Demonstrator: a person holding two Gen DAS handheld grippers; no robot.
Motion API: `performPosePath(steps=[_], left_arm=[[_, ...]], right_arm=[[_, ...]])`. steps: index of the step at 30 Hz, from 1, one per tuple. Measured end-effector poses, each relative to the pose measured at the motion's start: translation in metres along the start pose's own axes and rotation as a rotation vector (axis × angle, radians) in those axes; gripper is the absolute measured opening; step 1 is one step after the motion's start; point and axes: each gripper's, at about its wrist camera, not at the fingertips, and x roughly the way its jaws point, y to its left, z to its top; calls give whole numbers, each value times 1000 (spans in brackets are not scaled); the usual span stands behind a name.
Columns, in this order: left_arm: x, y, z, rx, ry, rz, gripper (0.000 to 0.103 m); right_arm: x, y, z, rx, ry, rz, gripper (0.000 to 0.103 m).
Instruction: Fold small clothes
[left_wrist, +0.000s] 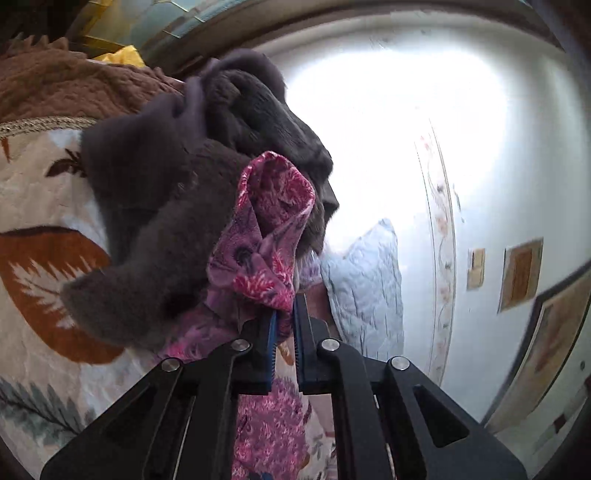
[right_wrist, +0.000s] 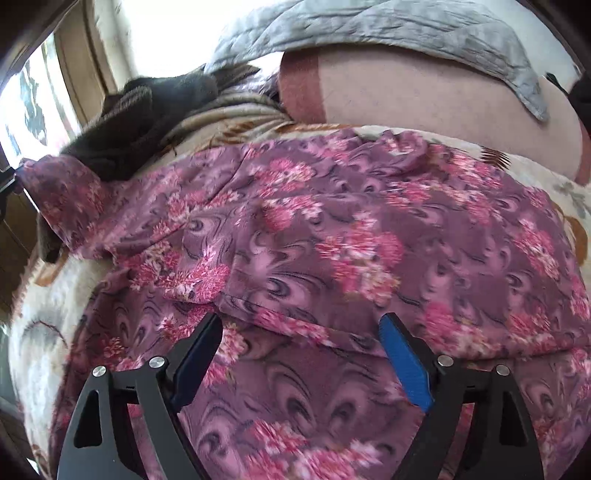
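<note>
A purple garment with pink flowers (right_wrist: 332, 229) lies spread on a leaf-patterned blanket (right_wrist: 48, 295). My left gripper (left_wrist: 284, 314) is shut on a corner of that garment (left_wrist: 266, 236) and holds it lifted off the blanket; the bunched corner stands up past the fingertips. That held corner shows at the far left of the right wrist view (right_wrist: 33, 166). My right gripper (right_wrist: 301, 325) is open, jaws wide apart, just above the garment's near folded edge. It holds nothing.
A dark grey fuzzy cloth (left_wrist: 166, 206) lies in a heap right behind the held corner; it also shows in the right wrist view (right_wrist: 133, 129). A brown knit blanket (left_wrist: 55, 85), a pale quilted pillow (left_wrist: 365, 280) and a bright wall (left_wrist: 388, 129) lie beyond.
</note>
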Motion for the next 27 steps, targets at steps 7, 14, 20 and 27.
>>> performPosePath(steps=[7,14,20,27], left_arm=[[18,-12,-8,65,-26,140,6],[35,23,7,-9,8,228,55],[43,23,11,-20,-10,224,41],[53,-26,-22,108,77,168,6]], right_arm=[[-28,-44,-14,95,-40,-13,88],[-15,-57,-16,168,-7,28,88],[-15,-57,-16,175,-12,41,87],[-44,-73,-16,212,-121,13,86]])
